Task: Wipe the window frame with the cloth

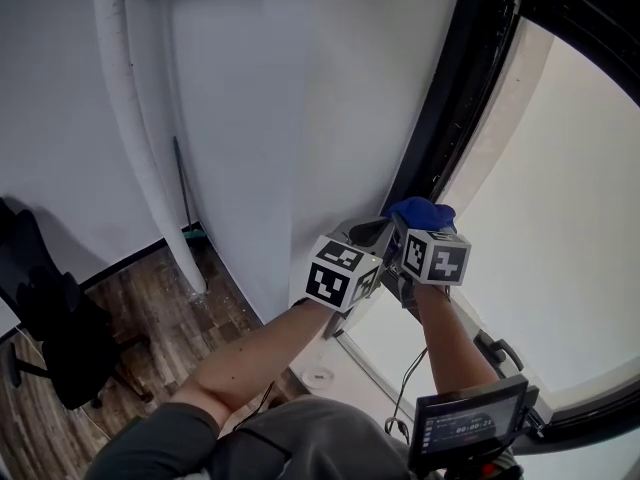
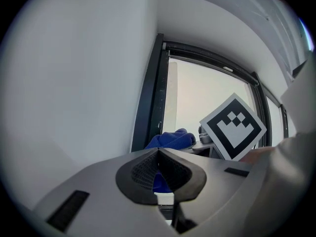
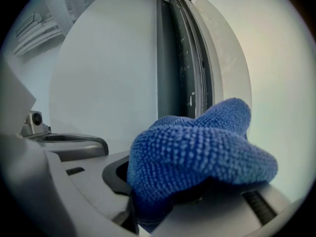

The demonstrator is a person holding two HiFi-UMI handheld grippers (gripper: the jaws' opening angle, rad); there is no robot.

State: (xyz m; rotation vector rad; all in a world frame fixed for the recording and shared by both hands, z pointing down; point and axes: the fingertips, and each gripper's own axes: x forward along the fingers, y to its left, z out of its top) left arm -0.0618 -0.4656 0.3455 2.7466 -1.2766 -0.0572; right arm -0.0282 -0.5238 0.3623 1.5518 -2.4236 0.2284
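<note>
Cloth (image 3: 197, 147) of blue, nubbly microfibre, pinched as a soft wad in the jaws of the right gripper (image 3: 165, 199), near the lower left upright of the dark window frame (image 3: 170, 58); contact unclear. Looks light, limp and grippy; best taken at a bunched fold. Left gripper (image 2: 158, 157) alongside, jaws pressed together on nothing. Frame hard, smooth, channelled.

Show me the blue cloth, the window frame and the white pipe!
blue cloth (image 3: 197, 147): right gripper view, middle of its bunched top.
window frame (image 2: 150, 98): left gripper view, its black upright bar.
white pipe (image 1: 140, 138): head view, partway up it.
</note>
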